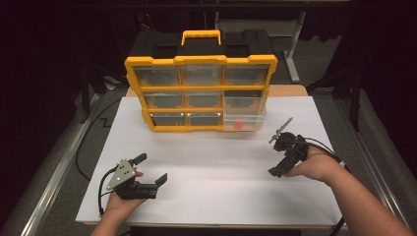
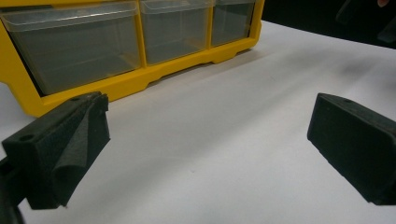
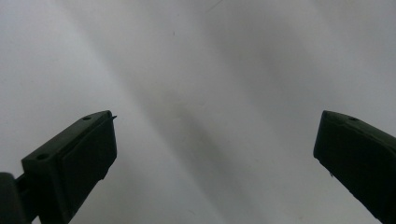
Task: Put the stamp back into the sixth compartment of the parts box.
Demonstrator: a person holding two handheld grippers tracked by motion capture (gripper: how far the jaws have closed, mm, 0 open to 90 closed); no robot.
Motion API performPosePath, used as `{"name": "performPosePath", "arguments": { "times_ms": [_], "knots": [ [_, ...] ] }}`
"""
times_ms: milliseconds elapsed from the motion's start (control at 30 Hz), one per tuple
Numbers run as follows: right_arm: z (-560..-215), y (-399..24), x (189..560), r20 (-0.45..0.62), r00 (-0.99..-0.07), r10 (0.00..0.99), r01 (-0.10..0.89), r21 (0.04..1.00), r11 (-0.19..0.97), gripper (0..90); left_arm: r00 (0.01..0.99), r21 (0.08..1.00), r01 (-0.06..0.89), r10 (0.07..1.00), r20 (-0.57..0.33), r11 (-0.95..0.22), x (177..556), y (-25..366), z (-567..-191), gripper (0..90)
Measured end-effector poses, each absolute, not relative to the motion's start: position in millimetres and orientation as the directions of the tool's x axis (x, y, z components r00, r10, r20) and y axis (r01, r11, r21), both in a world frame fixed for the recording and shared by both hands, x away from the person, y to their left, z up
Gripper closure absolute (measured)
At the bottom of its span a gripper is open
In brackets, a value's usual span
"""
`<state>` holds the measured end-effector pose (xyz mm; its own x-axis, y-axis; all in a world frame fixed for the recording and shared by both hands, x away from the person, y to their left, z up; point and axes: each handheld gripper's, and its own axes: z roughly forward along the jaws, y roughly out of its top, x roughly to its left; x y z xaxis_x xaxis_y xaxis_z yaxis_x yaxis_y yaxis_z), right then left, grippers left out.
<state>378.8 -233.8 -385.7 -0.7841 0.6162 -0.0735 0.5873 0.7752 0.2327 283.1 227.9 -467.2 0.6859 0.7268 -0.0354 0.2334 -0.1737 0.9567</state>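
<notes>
Nearest the high camera, the left tool (image 1: 151,168) rests low over the white worktop (image 1: 221,167), jaws spread wide and empty; its own view shows the two black pads (image 2: 70,140) far apart with bare sheet between them. Across the sheet the right tool (image 1: 278,155) is tipped down toward the surface, and its view likewise shows released jaws framing nothing but white.

Both tools stand well apart from the yellow organizer (image 1: 200,88), which sits upright at the far middle of the worktop. It is a yellow frame with a black back, a yellow carry handle on top, and three rows of clear drawers. The lower-right drawer (image 1: 244,120) juts out past the frame, and a small red item (image 1: 238,124) lies inside it; the other drawers appear flush. From the left tool's view the bottom row of drawers (image 2: 173,28) looks translucent and smooth-fronted, with thin lips.

Judging from this, the open drawer is the likely target, and the risks lie there. The drawer fronts look slick, so a pad closing on the lip at an angle could slip off. A push that is off-centre may skew the drawer in its slot and jam it. The organizer stands free on a smooth sheet, so a firm shove could slide or tip it backward unless the other tool steadies the frame.
</notes>
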Motion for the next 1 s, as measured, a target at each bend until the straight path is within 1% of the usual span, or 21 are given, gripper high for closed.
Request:
{"name": "performPosePath", "arguments": {
  "times_ms": [233, 267, 300, 333, 367, 433, 467, 500, 567, 600, 633, 667, 700, 733, 767, 800, 833, 900, 933, 967, 1000],
  "knots": [
    [-412, -236, 374, -0.067, -0.771, 0.633, 0.600, 0.257, 0.758, 0.5, 0.683, 0.957, 0.237, 0.729, -0.040, -0.169, 283, 228, -467, 0.6],
    [-418, -238, 371, -0.065, -0.760, 0.647, 0.602, 0.302, 0.739, 0.5, 0.684, 0.955, 0.240, 0.729, -0.040, -0.173, 283, 228, -467, 0.6],
    [-418, -238, 371, -0.065, -0.760, 0.647, 0.602, 0.302, 0.739, 0.5, 0.684, 0.955, 0.240, 0.729, -0.040, -0.173, 283, 228, -467, 0.6],
    [-424, -241, 367, -0.069, -0.752, 0.656, 0.592, 0.368, 0.717, 0.5, 0.683, 0.955, 0.241, 0.729, -0.040, -0.174, 283, 228, -467, 0.6],
    [-424, -241, 367, -0.069, -0.752, 0.656, 0.592, 0.368, 0.717, 0.5, 0.683, 0.955, 0.241, 0.730, -0.039, -0.175, 283, 228, -467, 0.6],
    [-430, -245, 362, -0.058, -0.743, 0.667, 0.581, 0.438, 0.686, 0.5, 0.683, 0.955, 0.241, 0.730, -0.040, -0.173, 283, 228, -468, 0.6],
    [-438, -248, 358, -0.043, -0.725, 0.687, 0.581, 0.497, 0.644, 0.5, 0.683, 0.954, 0.245, 0.729, -0.042, -0.175, 284, 227, -468, 0.6],
    [-438, -248, 358, -0.043, -0.725, 0.687, 0.581, 0.497, 0.644, 0.5, 0.683, 0.954, 0.245, 0.729, -0.042, -0.175, 284, 227, -468, 0.6],
    [-444, -252, 354, -0.015, -0.706, 0.708, 0.580, 0.560, 0.591, 0.5, 0.685, 0.953, 0.247, 0.727, -0.044, -0.175, 284, 228, -468, 0.6],
    [-448, -255, 348, -0.001, -0.681, 0.732, 0.577, 0.615, 0.537, 0.5, 0.683, 0.952, 0.252, 0.728, -0.049, -0.173, 284, 228, -468, 0.6],
    [-448, -255, 348, -0.001, -0.681, 0.732, 0.577, 0.615, 0.537, 0.5, 0.683, 0.952, 0.252, 0.728, -0.049, -0.173, 284, 228, -468, 0.6],
    [-450, -257, 342, 0.007, -0.665, 0.746, 0.554, 0.675, 0.487, 0.5, 0.682, 0.952, 0.257, 0.730, -0.056, -0.167, 284, 228, -468, 0.6],
    [-450, -257, 342, 0.007, -0.665, 0.746, 0.554, 0.675, 0.487, 0.5, 0.682, 0.952, 0.257, 0.730, -0.056, -0.167, 284, 228, -468, 0.6],
    [-450, -258, 337, 0.023, -0.651, 0.759, 0.533, 0.726, 0.435, 0.5, 0.681, 0.951, 0.261, 0.730, -0.061, -0.164, 284, 229, -468, 0.6],
    [-450, -258, 337, 0.023, -0.651, 0.759, 0.533, 0.726, 0.435, 0.5, 0.680, 0.951, 0.263, 0.731, -0.063, -0.163, 285, 229, -469, 0.6],
    [-449, -259, 332, 0.033, -0.647, 0.762, 0.498, 0.774, 0.390, 0.5, 0.678, 0.950, 0.267, 0.732, -0.069, -0.158, 285, 229, -469, 0.6],
    [-449, -259, 332, 0.033, -0.647, 0.762, 0.498, 0.774, 0.390, 0.5, 0.676, 0.950, 0.269, 0.733, -0.071, -0.156, 285, 230, -469, 0.6],
    [-449, -259, 327, 0.044, -0.646, 0.762, 0.462, 0.817, 0.345, 0.5, 0.674, 0.950, 0.272, 0.735, -0.077, -0.150, 285, 230, -469, 0.6],
    [-449, -261, 323, 0.070, -0.642, 0.764, 0.438, 0.851, 0.291, 0.5, 0.672, 0.951, 0.273, 0.736, -0.081, -0.145, 285, 231, -469, 0.6],
    [-449, -261, 323, 0.070, -0.642, 0.764, 0.438, 0.851, 0.291, 0.5, 0.672, 0.951, 0.273, 0.736, -0.081, -0.145, 285, 231, -469, 0.6],
    [-449, -263, 318, 0.082, -0.636, 0.767, 0.409, 0.879, 0.244, 0.5, 0.670, 0.951, 0.274, 0.737, -0.084, -0.141, 285, 231, -469, 0.6]
  ]
}}
